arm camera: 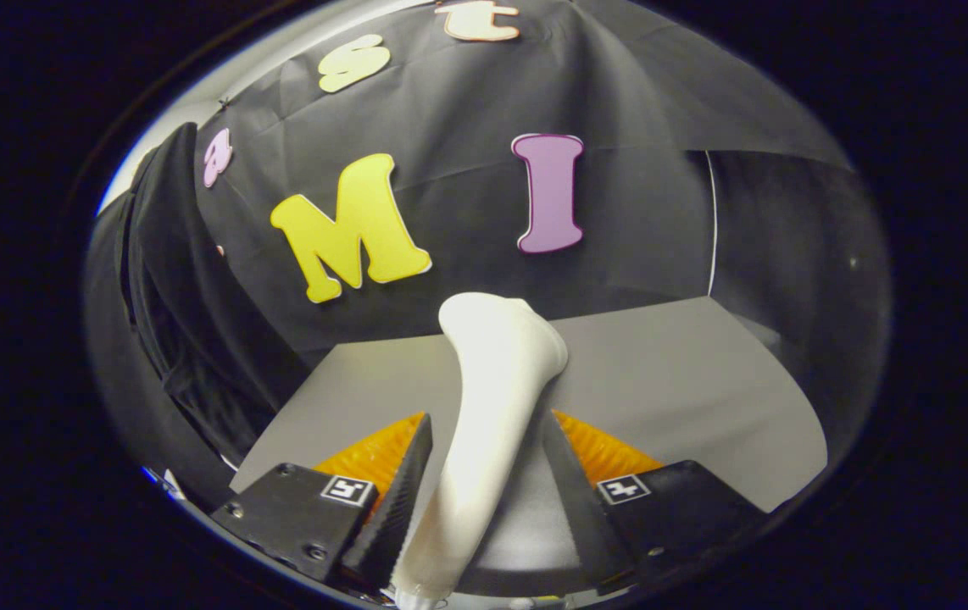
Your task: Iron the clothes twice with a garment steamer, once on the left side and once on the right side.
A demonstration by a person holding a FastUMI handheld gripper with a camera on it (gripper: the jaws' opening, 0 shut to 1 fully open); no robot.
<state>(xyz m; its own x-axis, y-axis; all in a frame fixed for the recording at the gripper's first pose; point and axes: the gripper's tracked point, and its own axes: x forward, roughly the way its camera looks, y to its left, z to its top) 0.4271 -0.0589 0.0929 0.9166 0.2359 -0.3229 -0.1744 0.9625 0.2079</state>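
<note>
- Steamer (pixel 488 398), white, sits bottom centre of the frame, standing up between the gripper (pixel 484 470) fingers.
- Jaws look clamped on its handle, one finger each side.
- Dark clothes (pixel 166 280) hang at the left.
- Grey table (pixel 687 381) behind it all.

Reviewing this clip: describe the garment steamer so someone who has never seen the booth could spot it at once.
Start at the grey table in front of the black cloth wall. Just above it, the gripper points forward, and the garment steamer rises between its two black fingers. It is the only smooth white thing here, a slim handle widening to a rounded head, unlike the dark clothes hanging to the left.
</note>
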